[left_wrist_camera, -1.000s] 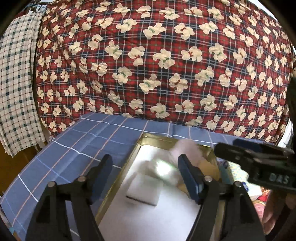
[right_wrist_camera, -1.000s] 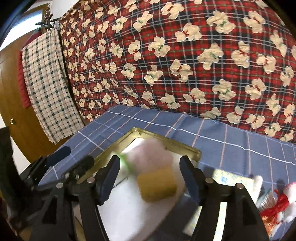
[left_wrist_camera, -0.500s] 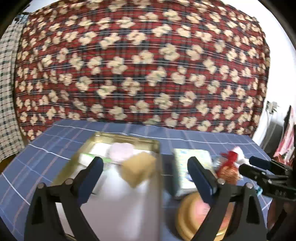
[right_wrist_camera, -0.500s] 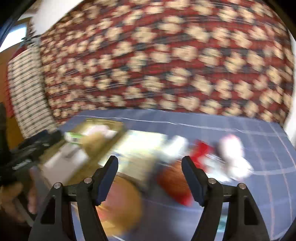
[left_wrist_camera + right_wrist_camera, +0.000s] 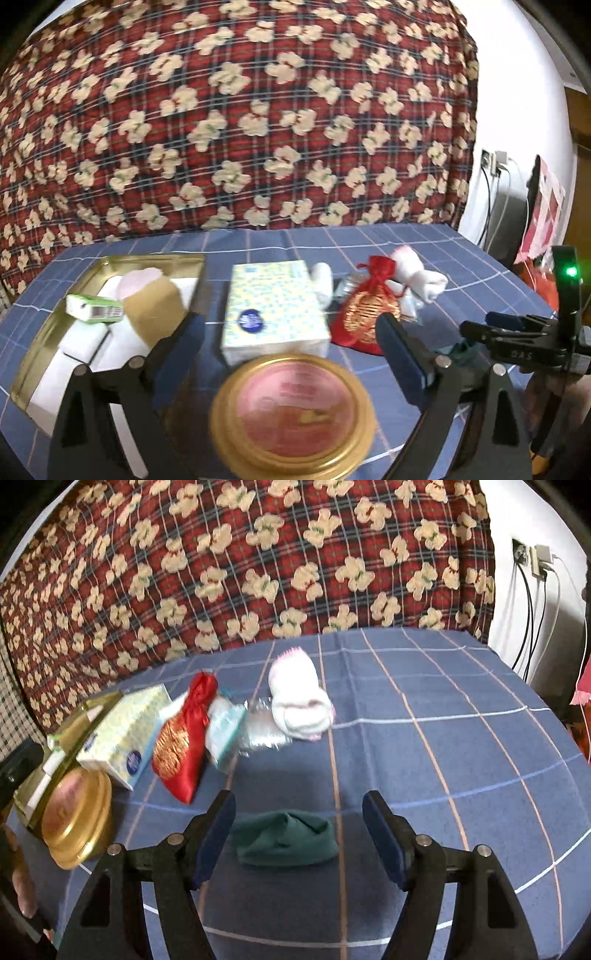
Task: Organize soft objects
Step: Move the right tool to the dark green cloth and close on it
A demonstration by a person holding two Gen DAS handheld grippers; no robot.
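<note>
The gold tray (image 5: 107, 263) lay ahead and to the left of the left claw (image 5: 290, 343), and it already held several things: a tan sponge block (image 5: 155, 310), a pale pink pad (image 5: 138, 278), a small green-and-white box (image 5: 94, 308) and white foam pieces (image 5: 79, 343). So part of the sorting looked done.

More was left out on the blue checked surface (image 5: 443, 738). The dark green cloth bundle (image 5: 286, 838) sat right between the open fingers of the right claw (image 5: 299, 830), just ahead of them and not yet gripped. Farther ahead of that claw lay the rolled white sock (image 5: 299, 701), and ahead to its left the red pouch (image 5: 184, 734), a clear plastic packet (image 5: 225, 727) and the tissue pack (image 5: 122, 734). A round gold tin (image 5: 291, 410) rested directly under the left claw.

Both claws were spread wide and empty. By my reading the green bundle was the next piece to go, with the sock and pouch to follow; roughly half the job seemed to remain.
</note>
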